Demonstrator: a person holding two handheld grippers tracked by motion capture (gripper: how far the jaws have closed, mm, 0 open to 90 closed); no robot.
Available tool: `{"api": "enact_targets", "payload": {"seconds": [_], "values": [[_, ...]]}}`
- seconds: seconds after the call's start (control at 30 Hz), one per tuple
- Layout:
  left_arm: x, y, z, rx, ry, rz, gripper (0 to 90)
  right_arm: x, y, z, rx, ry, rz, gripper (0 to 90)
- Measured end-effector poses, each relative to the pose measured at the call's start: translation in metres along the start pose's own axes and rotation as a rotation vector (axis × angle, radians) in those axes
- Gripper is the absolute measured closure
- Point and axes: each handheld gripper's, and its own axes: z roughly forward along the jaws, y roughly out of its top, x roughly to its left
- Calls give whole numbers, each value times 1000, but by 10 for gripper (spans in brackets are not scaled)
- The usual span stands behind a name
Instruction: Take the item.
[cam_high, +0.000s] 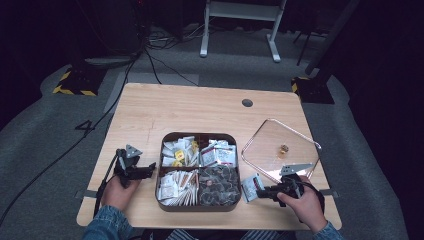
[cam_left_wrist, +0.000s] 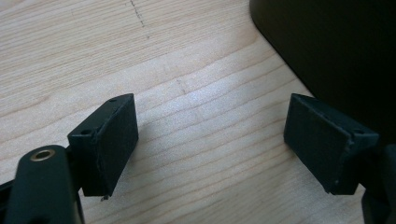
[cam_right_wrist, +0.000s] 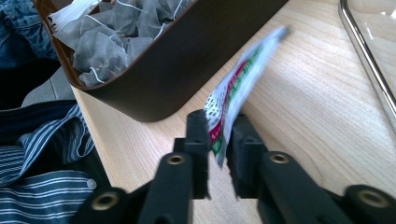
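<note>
A dark brown tray (cam_high: 198, 206) with four compartments of sachets and tea bags stands at the table's front middle. My right gripper (cam_high: 267, 191) is just right of it, shut on a white, red and green sachet (cam_high: 252, 187). In the right gripper view the sachet (cam_right_wrist: 236, 88) stands edge-on between the jaws of my right gripper (cam_right_wrist: 219, 140), beside the tray's wall (cam_right_wrist: 187, 60). My left gripper (cam_high: 146, 171) rests left of the tray, open. In the left gripper view, bare wood lies between the jaws of my left gripper (cam_left_wrist: 210, 140), with the tray's corner (cam_left_wrist: 336, 46) at upper right.
A clear lid with a small gold knob (cam_high: 284, 148) lies upside down at the right, its rim (cam_high: 280, 121) close behind my right gripper. Grey tea bags (cam_right_wrist: 107, 42) fill the tray's near right compartment. A round cable hole (cam_high: 247, 103) sits near the table's far edge.
</note>
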Motion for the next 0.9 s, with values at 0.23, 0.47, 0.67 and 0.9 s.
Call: {"api": "enact_targets", "payload": {"seconds": [0.23, 0.47, 0.67, 0.9], "values": [[0, 0, 0, 0, 1, 0, 181, -2, 0, 0, -21, -100, -23, 598], [0, 0, 0, 0, 1, 0, 181, -7, -2, 4, -13, -159, -33, 486], [0, 0, 0, 0, 0, -1, 181, -10, -2, 1, -36, -190, -40, 466], [0, 0, 0, 0, 0, 1, 181, -9, 0, -2, -57, -202, -48, 462]]}}
